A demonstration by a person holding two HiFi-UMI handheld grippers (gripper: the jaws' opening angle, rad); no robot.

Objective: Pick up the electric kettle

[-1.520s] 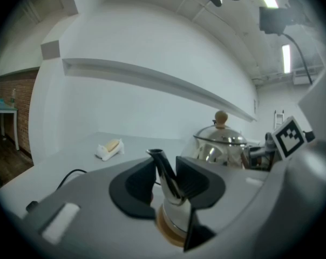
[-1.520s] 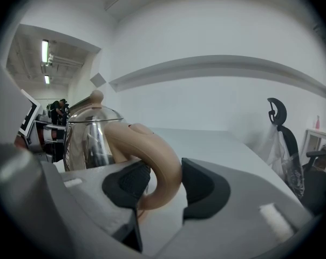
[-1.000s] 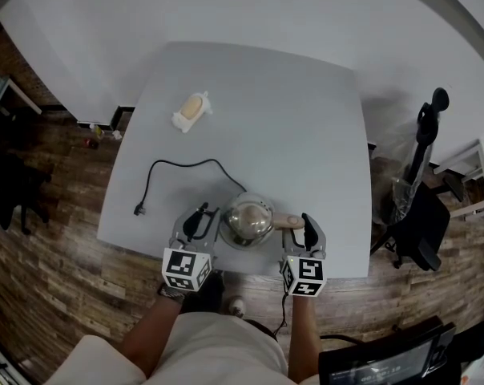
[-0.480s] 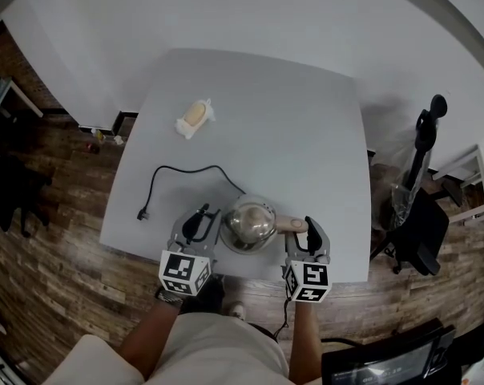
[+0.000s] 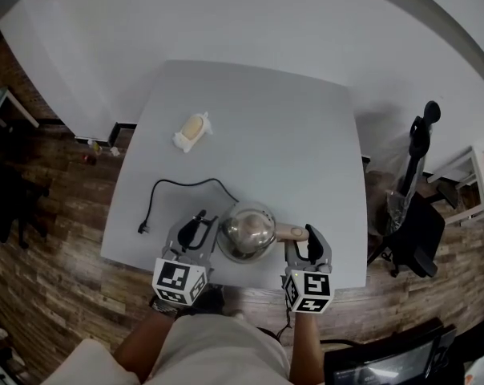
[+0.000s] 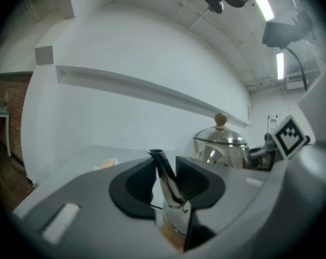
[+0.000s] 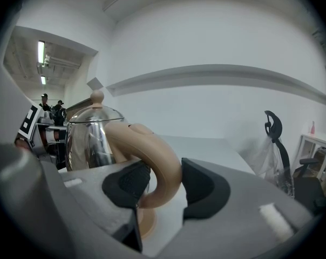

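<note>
Two handheld grippers, one electric kettle [image 5: 246,231], one grey table [image 5: 266,127].

- **Kettle:** polished steel body, knobbed lid, tan handle [image 7: 158,166], thin spout [image 6: 164,171]. It sits at the table's near edge, directly before the person, between the grippers.
- **Left gripper [image 5: 200,221]:** jaws drawn narrow, clamped on the spout.
- **Right gripper [image 5: 310,233]:** jaws set wider, pads closed on the loop of the handle.
- **Likely reason for the pairing:** the handle carries the weight, and the spout grip stops the body swinging or tipping.
- **Base:** whether it has cleared the tabletop cannot be told.
- **Power cord [image 5: 186,184]:** lies loose on the table to the left, with its plug [image 5: 143,228] free near the left edge, so it should not tether a lift.
- **One cream object [image 5: 192,128]:** far left of the table, well apart, not involved.
</note>
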